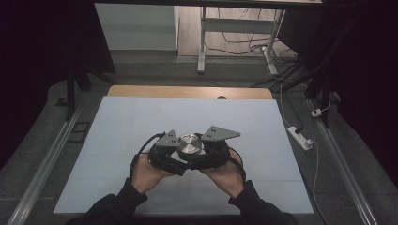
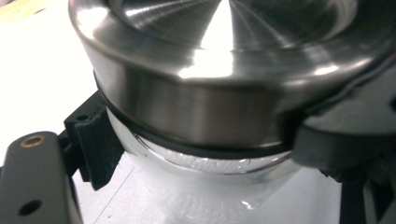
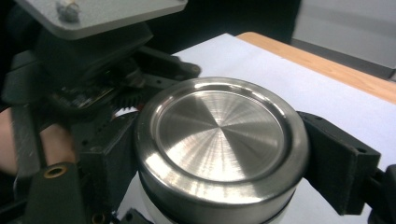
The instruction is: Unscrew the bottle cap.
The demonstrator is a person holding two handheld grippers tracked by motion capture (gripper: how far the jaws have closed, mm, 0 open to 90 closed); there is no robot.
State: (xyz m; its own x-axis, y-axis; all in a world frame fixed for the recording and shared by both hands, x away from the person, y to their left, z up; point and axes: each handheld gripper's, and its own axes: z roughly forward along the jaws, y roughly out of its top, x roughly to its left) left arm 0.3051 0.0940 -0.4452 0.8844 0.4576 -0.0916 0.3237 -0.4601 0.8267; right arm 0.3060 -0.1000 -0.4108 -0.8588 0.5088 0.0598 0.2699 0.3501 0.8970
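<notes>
A jar with a brushed steel lid (image 1: 189, 144) is held over the middle of the white sheet (image 1: 141, 122) between both grippers. In the right gripper view the lid (image 3: 219, 140) sits squeezed between the two black jaws, so my right gripper (image 3: 224, 161) is shut on it. In the left gripper view, my left gripper (image 2: 210, 161) clamps the clear jar body (image 2: 205, 165) just under the lid (image 2: 196, 102), its ribbed pad (image 2: 95, 149) pressed to the glass. From above, the left gripper (image 1: 180, 157) and right gripper (image 1: 201, 151) meet at the jar, a hand behind each.
The white sheet covers a wooden table whose far edge (image 1: 187, 91) shows bare. On the floor to the right lie a power strip (image 1: 300, 137) and cables. A desk frame (image 1: 202, 42) stands behind the table.
</notes>
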